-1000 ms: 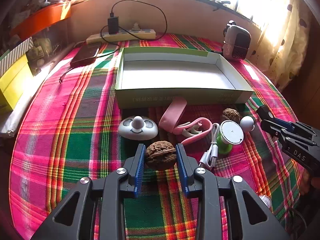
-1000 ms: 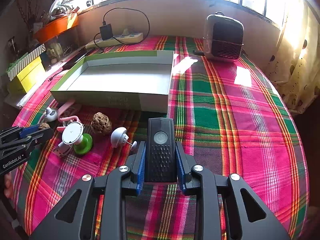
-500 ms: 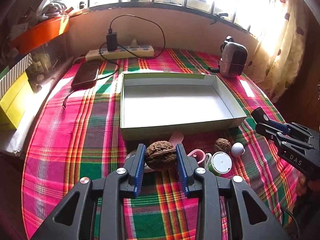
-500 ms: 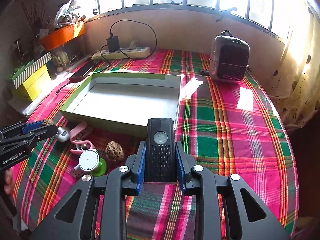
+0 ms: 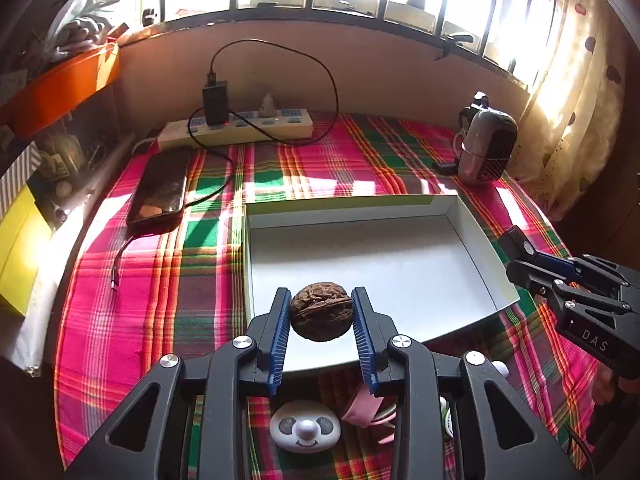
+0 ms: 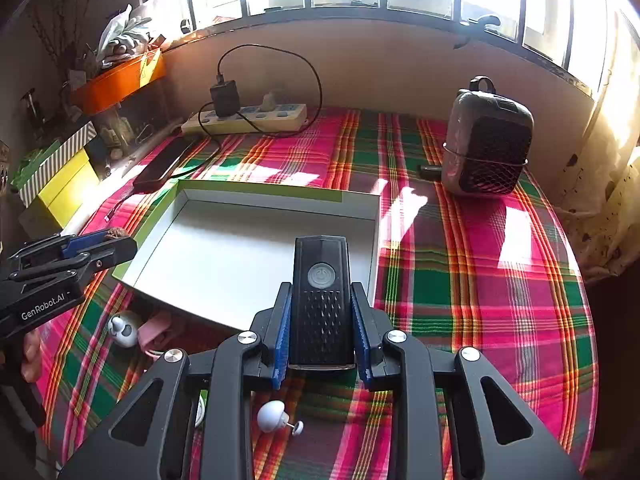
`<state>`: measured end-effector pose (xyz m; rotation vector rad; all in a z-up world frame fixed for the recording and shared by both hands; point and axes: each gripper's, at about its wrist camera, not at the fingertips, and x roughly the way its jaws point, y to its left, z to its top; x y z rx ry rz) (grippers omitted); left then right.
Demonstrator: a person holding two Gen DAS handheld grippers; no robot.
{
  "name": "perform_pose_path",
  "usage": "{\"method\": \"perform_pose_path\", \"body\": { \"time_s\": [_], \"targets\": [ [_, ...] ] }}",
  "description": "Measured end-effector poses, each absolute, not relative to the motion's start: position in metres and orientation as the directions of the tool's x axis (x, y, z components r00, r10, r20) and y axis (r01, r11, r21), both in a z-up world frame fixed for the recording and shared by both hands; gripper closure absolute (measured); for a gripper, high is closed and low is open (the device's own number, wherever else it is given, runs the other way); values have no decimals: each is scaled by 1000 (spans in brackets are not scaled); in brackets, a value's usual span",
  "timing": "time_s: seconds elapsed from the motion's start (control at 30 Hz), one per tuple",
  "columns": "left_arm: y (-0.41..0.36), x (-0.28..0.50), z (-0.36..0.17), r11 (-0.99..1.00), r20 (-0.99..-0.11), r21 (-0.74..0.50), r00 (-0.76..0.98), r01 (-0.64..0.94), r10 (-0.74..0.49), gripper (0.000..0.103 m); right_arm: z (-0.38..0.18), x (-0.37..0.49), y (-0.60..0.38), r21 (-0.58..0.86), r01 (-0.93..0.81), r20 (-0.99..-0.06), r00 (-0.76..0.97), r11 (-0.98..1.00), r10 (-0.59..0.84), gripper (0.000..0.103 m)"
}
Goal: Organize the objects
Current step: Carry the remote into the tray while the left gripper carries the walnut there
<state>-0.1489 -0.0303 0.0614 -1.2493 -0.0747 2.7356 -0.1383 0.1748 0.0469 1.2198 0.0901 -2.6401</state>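
Note:
My left gripper [image 5: 321,312] is shut on a brown walnut [image 5: 321,316], held above the near edge of the shallow white box with a green rim [image 5: 472,236]. My right gripper [image 6: 321,304] is shut on a black remote-like device with a power button [image 6: 320,300], above the box's [image 6: 256,196] near right corner. The box is empty inside. Each gripper shows at the edge of the other's view: the right gripper [image 5: 524,256], the left gripper [image 6: 116,240]. Below the left gripper lie a white smiley-face piece [image 5: 305,432] and a pink strap [image 5: 362,410].
The plaid tablecloth [image 6: 480,280] covers the table. A grey speaker-like unit [image 6: 486,140] stands at the back right. A power strip with charger [image 5: 236,126] and a dark phone [image 5: 160,192] lie at the back left. A small white knob [image 6: 272,414] lies under the right gripper.
Both grippers have risen and moved forward toward the box with their loads. The small items on the cloth have slid down under the grippers in both views.

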Motion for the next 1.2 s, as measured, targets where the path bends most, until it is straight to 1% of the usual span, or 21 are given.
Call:
{"method": "perform_pose_path", "body": {
  "time_s": [0.5,0.87,1.2],
  "targets": [
    [-24,-226,26,-993,-808,-67,-578,-101,113,75,12,-213,159,33,210,-815,-560,-977,-147,75],
    [-24,-245,11,-994,-820,-42,-564,-103,93,75,-4,-231,153,12,203,-829,-546,-979,-123,75],
    [-18,-250,9,-995,-813,-13,-579,-104,71,74,-12,-235,151,0,200,-830,-546,-980,-111,75]
  ]
}}
